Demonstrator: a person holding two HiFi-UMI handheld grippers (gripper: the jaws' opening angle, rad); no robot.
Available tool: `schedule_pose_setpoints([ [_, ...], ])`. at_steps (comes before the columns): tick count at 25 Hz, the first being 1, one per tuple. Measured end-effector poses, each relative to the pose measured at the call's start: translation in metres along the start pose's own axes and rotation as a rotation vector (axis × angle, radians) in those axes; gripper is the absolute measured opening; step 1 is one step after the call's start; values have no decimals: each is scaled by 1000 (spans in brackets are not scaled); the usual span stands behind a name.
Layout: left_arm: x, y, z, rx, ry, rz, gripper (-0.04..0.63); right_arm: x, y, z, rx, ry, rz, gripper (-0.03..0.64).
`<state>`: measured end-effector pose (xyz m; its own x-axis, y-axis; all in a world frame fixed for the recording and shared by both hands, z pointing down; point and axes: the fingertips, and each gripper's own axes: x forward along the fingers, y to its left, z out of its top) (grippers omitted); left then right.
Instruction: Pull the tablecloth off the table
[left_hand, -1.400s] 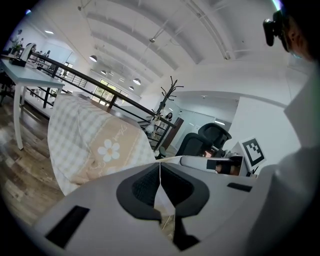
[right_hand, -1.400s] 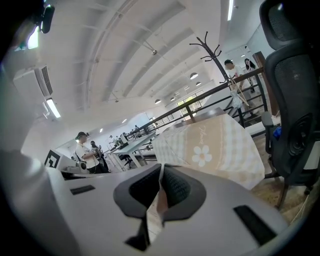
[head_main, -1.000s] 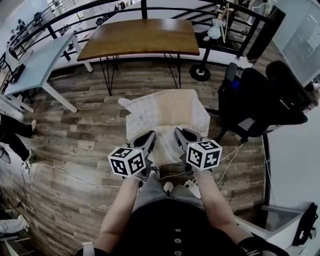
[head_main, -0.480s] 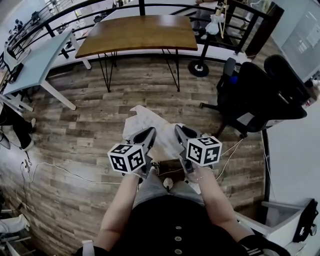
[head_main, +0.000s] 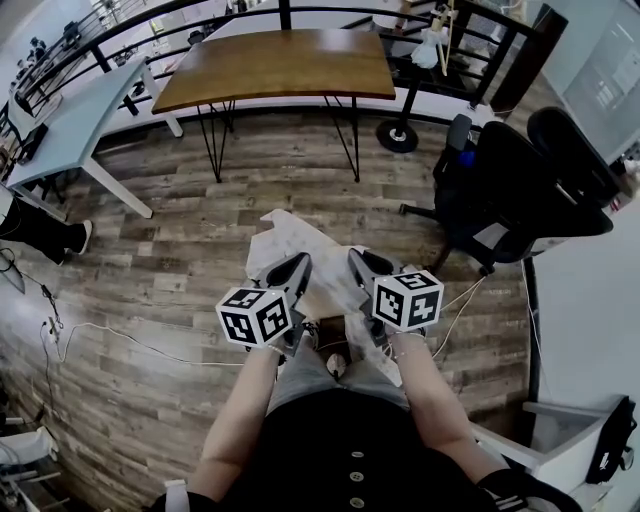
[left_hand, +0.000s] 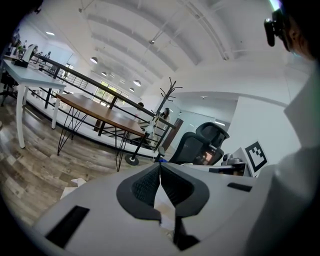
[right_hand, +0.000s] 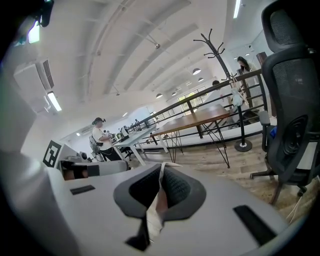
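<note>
The white tablecloth (head_main: 300, 245) is off the table and hangs crumpled in front of me over the wooden floor. The brown wooden table (head_main: 280, 65) stands bare further off. My left gripper (head_main: 301, 263) and right gripper (head_main: 354, 259) are side by side, close to my body, each shut on an edge of the cloth. In the left gripper view the jaws (left_hand: 160, 170) meet on a thin fold of the tablecloth (left_hand: 165, 202). In the right gripper view the jaws (right_hand: 161, 175) pinch a strip of the tablecloth (right_hand: 155, 212) that trails down between them.
A black office chair (head_main: 520, 190) stands close on the right. A pale table (head_main: 70, 120) is at the left, with a railing (head_main: 200, 15) behind both tables. A round stand base (head_main: 397, 137) sits by the brown table. Cables (head_main: 120, 345) run over the floor. A person's legs (head_main: 40, 228) show at the left edge.
The cloth, spread wide and flat in front of the grippers a second ago, has collapsed into a smaller crumpled bundle. The grippers have hardly moved. The person's leg at the left has shifted.
</note>
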<state>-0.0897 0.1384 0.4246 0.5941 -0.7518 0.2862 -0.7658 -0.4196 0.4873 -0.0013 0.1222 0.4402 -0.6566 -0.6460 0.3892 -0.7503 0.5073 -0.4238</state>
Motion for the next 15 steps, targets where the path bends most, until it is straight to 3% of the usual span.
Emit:
schedule_pose_setpoints([
  [15,-4,-4,-1,6,10,-14,17,-1,-1,3,-47,58,7,28],
])
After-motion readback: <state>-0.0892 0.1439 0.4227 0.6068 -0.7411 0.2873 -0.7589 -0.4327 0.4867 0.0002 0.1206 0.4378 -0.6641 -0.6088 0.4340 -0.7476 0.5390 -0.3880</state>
